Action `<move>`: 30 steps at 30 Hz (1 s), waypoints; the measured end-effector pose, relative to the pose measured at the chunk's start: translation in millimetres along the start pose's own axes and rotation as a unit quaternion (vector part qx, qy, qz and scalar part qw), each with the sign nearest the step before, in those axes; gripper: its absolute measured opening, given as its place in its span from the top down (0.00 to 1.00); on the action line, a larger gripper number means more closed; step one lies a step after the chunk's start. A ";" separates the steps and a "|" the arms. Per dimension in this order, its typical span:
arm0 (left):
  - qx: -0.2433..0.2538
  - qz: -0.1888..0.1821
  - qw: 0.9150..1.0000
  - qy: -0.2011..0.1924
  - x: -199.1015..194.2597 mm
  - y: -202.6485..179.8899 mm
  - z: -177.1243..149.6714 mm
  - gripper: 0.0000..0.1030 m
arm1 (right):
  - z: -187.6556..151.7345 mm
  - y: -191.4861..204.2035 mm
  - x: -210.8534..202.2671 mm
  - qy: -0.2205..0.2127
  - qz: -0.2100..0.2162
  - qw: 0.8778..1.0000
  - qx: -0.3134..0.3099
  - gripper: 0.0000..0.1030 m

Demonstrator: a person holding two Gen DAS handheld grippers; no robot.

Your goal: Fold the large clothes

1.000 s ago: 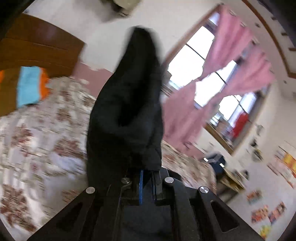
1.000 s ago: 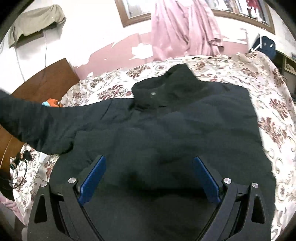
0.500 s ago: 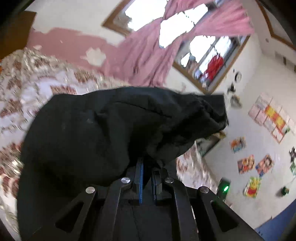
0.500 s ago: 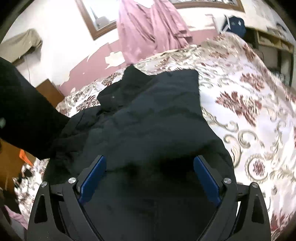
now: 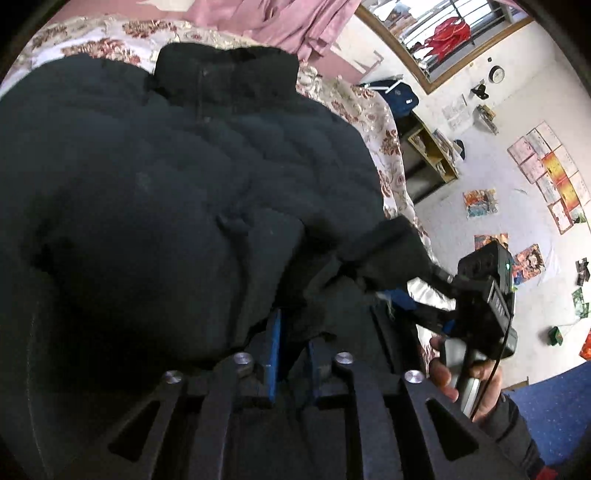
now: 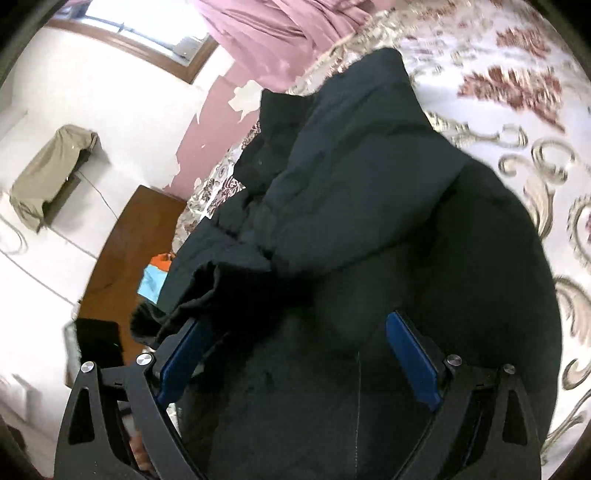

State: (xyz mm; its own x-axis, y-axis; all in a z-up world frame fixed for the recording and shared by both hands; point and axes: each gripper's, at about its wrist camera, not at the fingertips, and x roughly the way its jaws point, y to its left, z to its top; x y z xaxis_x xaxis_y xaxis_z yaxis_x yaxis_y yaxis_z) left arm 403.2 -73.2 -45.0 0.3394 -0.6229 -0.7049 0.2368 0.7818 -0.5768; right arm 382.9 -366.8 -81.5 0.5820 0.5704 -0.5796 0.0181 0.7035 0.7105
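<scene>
Nearest the left cam, left claw [image 5: 291,350] is pinched shut on a bunch of black fabric, the sleeve end of the black jacket [image 5: 166,192], blue pads [image 5: 274,354] almost meeting w/ cloth between. Just right of it, right claw [image 5: 439,280] w/ the person's hand [image 5: 465,380] on its grip. From the right cam, right claw [image 6: 295,354] is spread wide over the jacket [image 6: 369,221], nothing between its pads; sleeve cuff [image 6: 199,288] lies across the jacket front, draped over the claw's left finger [image 6: 184,354]. Jacket lies on the floral bed [image 6: 517,92], collar [image 5: 225,77] at the far end. Beyond: pink curtains [image 5: 295,22], posters [image 5: 546,166] on the wall.
</scene>
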 end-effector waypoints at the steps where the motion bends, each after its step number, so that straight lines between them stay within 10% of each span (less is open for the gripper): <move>1: 0.002 -0.003 1.000 0.006 1.4 1.4 -0.4 0.67 | -2.1 -0.8 1.1 0.000 0.003 1.000 0.004 0.10; 2: 0.006 -0.014 1.000 0.016 -0.4 3.0 -3.5 0.33 | -3.4 -1.6 1.0 0.001 0.007 1.000 0.008 0.10; 4: 0.008 -0.022 1.000 0.009 -1.4 3.6 -10.9 0.11 | -5.9 -3.7 2.4 0.004 0.016 1.000 0.016 0.10; 12: 0.012 -0.012 1.000 -0.009 -29.3 18.5 -26.7 0.11 | -16.9 -1.7 5.4 0.018 0.050 0.997 0.057 0.10; 17: 0.002 0.060 0.997 -0.054 -61.4 39.0 -33.1 0.11 | -31.2 24.6 15.2 0.017 -0.036 0.999 0.007 0.13; 20: 0.006 0.087 0.993 -0.081 -83.8 49.1 -28.9 0.11 | -34.8 46.6 24.9 0.034 -0.088 0.995 -0.032 0.25; 26: 0.029 0.178 0.976 -0.125 -124.2 74.4 -12.7 0.11 | -32.9 65.4 34.0 0.078 -0.112 0.991 -0.017 0.93; 30: 0.029 0.210 0.967 -0.140 -140.4 91.6 0.6 0.11 | -14.1 104.3 6.2 0.021 -0.150 0.982 -0.117 0.96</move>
State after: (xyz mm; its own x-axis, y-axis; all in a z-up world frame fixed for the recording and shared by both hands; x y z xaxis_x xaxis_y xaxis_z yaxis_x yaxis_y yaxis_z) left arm 377.8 85.9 1.3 0.6482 -0.2245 -0.7276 0.0722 0.9694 -0.2347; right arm 377.0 -283.9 -16.6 0.5451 0.3370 -0.7676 -0.0068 0.9174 0.3979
